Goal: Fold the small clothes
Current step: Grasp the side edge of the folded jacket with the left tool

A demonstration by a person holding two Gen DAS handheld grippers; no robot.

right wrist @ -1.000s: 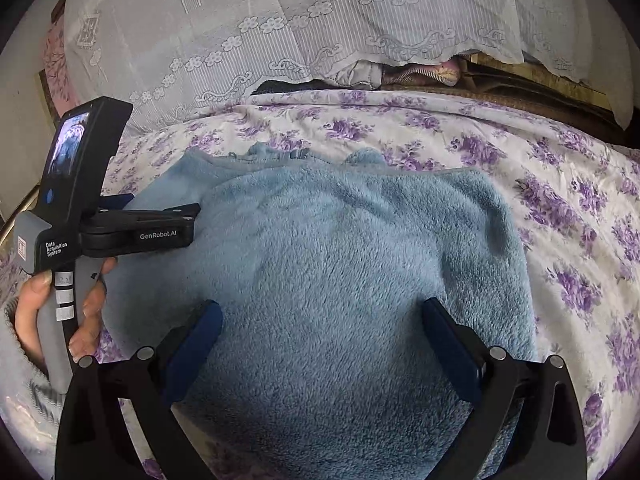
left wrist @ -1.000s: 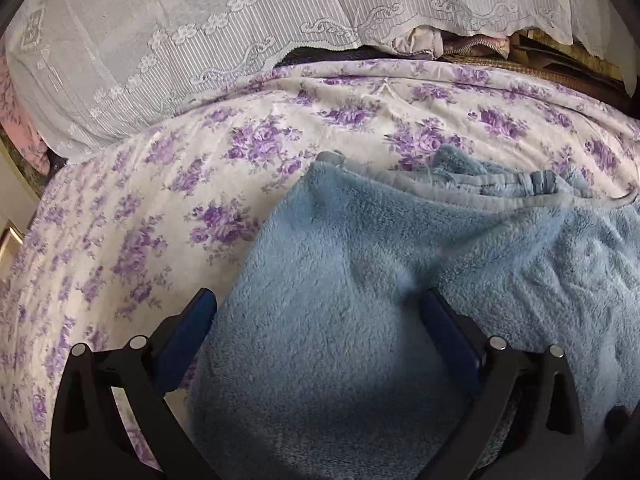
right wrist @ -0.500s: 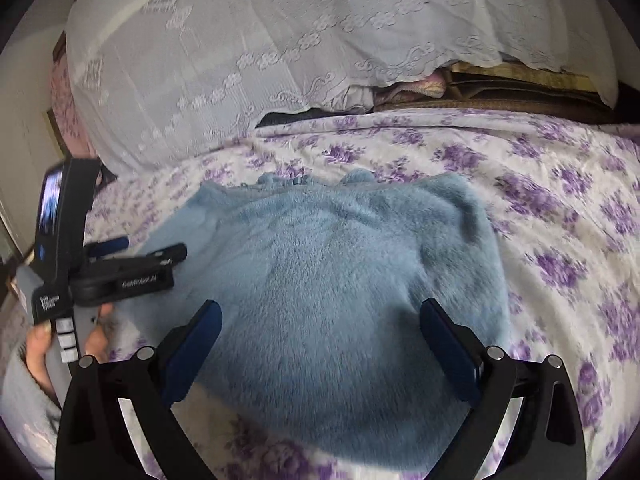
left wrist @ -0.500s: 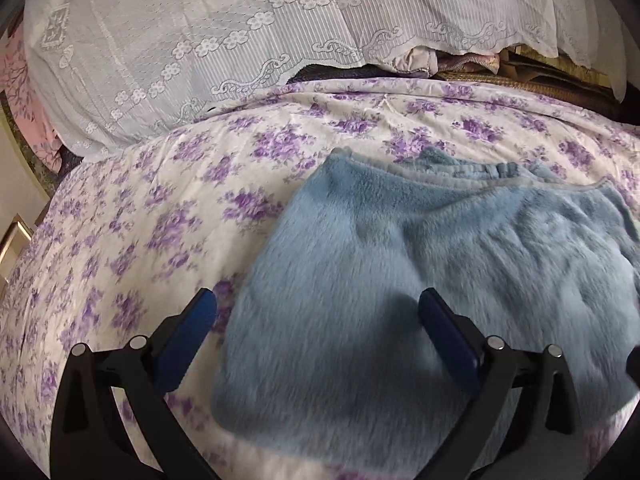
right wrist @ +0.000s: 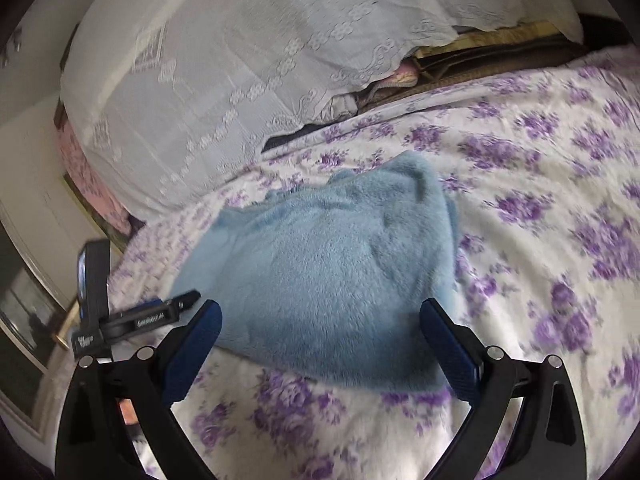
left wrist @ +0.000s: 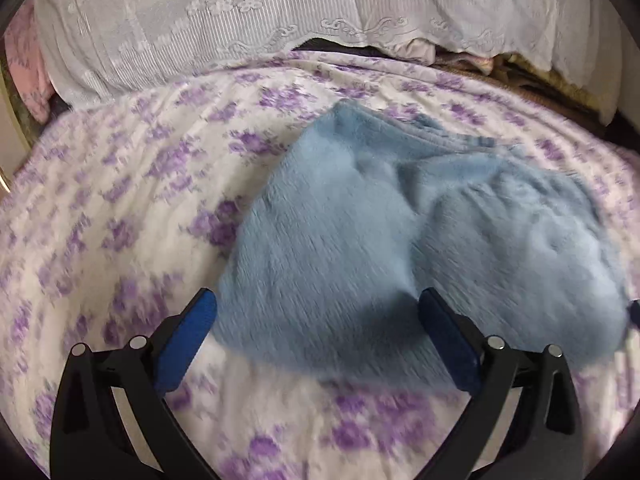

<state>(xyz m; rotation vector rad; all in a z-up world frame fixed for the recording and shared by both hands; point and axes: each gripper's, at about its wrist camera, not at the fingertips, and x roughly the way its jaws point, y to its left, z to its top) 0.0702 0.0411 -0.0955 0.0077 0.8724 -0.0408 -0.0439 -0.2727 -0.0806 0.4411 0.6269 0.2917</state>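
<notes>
Tools (left wrist: 316,320) (right wrist: 320,324) spread, blue fleece (left wrist: 400,240) beyond.

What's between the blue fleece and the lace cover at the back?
In both wrist views, only bare floral bedsheet lies between the blue fleece garment and the white lace cover.

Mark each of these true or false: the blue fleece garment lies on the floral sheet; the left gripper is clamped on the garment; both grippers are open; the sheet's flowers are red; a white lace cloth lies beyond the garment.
1. The blue fleece garment lies on the floral sheet. True.
2. The left gripper is clamped on it. False: its jaws stand wide apart, holding nothing.
3. Both grippers are open. True: the right gripper is spread too.
4. The flowers are red. False: purple.
5. A white lace cloth lies beyond the garment. True.
</notes>
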